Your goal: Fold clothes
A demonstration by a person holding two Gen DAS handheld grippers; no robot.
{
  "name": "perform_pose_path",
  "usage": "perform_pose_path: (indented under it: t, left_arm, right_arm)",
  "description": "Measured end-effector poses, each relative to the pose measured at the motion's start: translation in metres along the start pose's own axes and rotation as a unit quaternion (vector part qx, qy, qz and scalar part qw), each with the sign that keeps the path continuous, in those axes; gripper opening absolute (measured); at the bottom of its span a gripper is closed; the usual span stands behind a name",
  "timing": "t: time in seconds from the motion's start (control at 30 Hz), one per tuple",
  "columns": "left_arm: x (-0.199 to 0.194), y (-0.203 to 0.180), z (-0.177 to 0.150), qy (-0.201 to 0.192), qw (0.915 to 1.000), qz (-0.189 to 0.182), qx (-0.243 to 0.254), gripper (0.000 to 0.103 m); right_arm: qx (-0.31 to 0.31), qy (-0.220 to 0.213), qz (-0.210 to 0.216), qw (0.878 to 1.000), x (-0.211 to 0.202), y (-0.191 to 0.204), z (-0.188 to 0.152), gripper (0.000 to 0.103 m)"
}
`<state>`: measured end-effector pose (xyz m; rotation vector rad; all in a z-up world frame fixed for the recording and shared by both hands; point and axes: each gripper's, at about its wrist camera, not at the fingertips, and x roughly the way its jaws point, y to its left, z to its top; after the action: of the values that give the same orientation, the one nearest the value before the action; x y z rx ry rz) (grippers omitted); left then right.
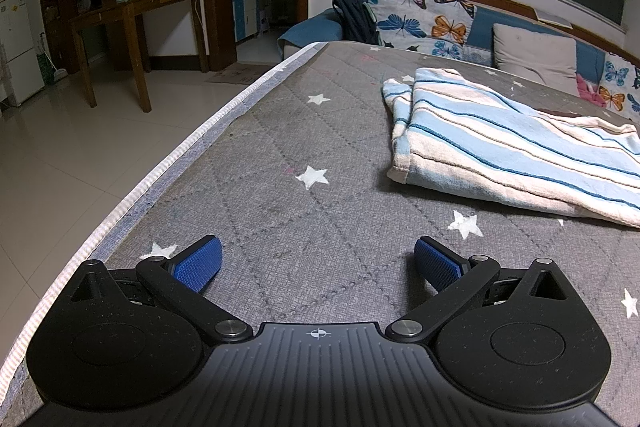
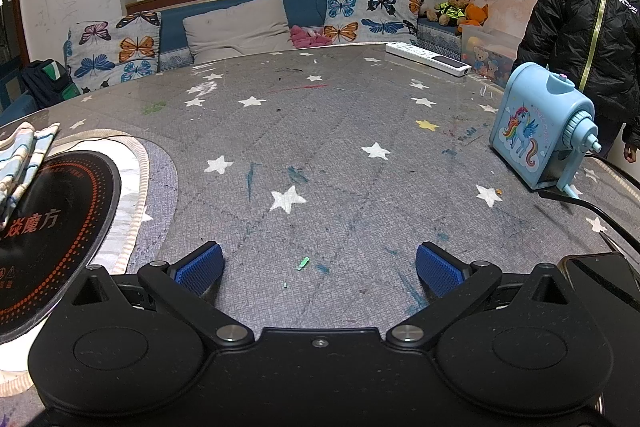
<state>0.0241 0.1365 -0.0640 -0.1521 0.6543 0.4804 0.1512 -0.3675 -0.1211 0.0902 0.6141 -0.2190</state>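
Note:
A folded blue-and-white striped cloth (image 1: 516, 143) lies on the grey star-patterned table cover (image 1: 320, 155), ahead and to the right of my left gripper (image 1: 318, 261). The left gripper is open and empty, low over the cover. My right gripper (image 2: 319, 265) is open and empty too, low over the same cover (image 2: 320, 147). In the right wrist view only a corner of the striped cloth (image 2: 22, 151) shows at the far left, resting partly on a black round induction plate (image 2: 52, 223).
The table's left edge (image 1: 168, 167) drops to a tiled floor. A blue unicorn pencil sharpener (image 2: 540, 131), a black cable (image 2: 592, 207) and a phone (image 2: 600, 279) sit at the right. A white power strip (image 2: 428, 58) lies far back. A child (image 2: 592, 27) stands at the right.

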Motion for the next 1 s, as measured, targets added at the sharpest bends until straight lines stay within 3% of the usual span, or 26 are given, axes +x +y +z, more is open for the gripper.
perform_pose_path:
  t: [1.0]
  left_arm:
    - [0.0006,0.0001,-0.0001,0.000,1.0000,0.000,0.000,0.103]
  right_arm:
    - [-0.001,0.000,0.000,1.000,-0.0045,-0.0032,-0.0018,0.103]
